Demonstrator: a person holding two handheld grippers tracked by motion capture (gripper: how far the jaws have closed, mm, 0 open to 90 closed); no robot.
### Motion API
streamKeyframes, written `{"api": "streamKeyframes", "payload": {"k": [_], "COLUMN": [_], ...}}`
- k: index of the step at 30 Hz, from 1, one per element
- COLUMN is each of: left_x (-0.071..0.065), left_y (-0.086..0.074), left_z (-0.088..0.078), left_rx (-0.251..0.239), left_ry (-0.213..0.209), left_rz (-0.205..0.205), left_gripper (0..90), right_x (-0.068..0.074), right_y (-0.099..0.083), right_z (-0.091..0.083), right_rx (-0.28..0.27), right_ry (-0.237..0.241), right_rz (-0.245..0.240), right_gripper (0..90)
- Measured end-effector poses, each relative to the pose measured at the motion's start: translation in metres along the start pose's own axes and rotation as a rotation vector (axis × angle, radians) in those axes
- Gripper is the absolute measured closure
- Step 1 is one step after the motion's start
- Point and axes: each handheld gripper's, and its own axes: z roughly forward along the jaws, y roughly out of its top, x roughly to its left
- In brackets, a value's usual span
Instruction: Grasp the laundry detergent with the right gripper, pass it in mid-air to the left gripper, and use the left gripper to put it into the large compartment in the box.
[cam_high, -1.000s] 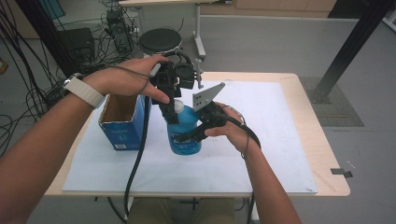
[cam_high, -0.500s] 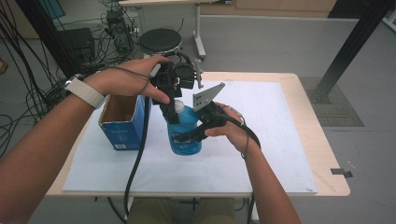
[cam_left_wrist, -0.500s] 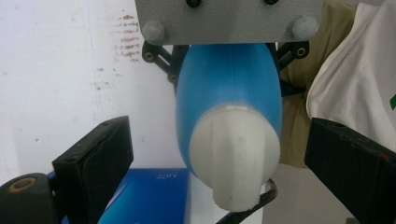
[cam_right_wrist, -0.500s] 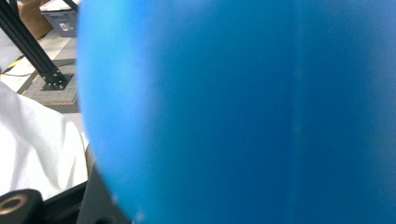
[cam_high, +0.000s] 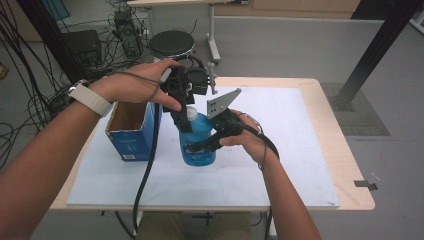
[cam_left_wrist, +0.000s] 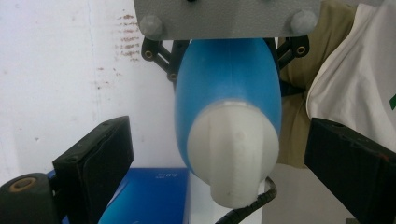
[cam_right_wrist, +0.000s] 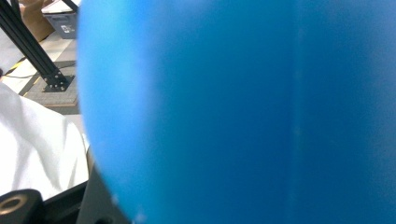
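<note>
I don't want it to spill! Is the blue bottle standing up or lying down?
Standing up. The blue bottle sits on its base on the table, its white cap pointing upward, with the right gripper clamped around its body.

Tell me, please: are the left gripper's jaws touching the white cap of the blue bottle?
Apart. In the left gripper view, the left gripper has its jaws open on either side of the white cap of the blue bottle, with clear gaps on both sides.
</note>
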Motion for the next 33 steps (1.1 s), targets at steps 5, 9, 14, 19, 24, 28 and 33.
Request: {"api": "streamKeyframes", "payload": {"k": [5, 9, 14, 19, 24, 28, 33], "left_x": [0.0, -0.0002, -0.0004, -0.0003, -0.0001, 0.0002, -0.0001], "left_y": [-0.0006, -0.0007, -0.0014, -0.0021, -0.0027, -0.0024, -0.0022], "left_z": [-0.0003, 0.0003, 0.0001, 0.0007, 0.0021, 0.0019, 0.0023], "left_rx": [-0.001, -0.005, -0.005, -0.005, -0.004, -0.004, -0.007], "left_ry": [0.0, -0.001, -0.001, -0.002, -0.006, -0.006, -0.005], "left_rz": [0.001, 0.002, 0.0, -0.001, -0.003, -0.004, -0.004], "left_gripper": [8.7, 8.9, 9.0, 9.0, 9.0, 9.0, 9.0], "right_x": [0.0001, -0.0003, 0.0003, 0.0002, 0.0001, 0.0002, -0.0001], "right_y": [-0.0003, -0.0002, 0.0003, 0.0002, -0.0001, 0.0004, 0.0], "right_z": [0.0, 0.0005, 0.0011, 0.0013, 0.0012, 0.0008, 0.0005], "right_rx": [0.005, 0.005, 0.003, 0.007, 0.01, 0.006, 0.01], "right_ry": [0.0, -0.001, 0.003, 0.005, 0.005, 0.007, 0.005], "right_rz": [0.0, 0.002, 0.002, 0.004, 0.004, 0.005, 0.008], "right_gripper": [43.4, 43.4, 43.4, 43.4, 43.4, 43.4, 43.4]}}
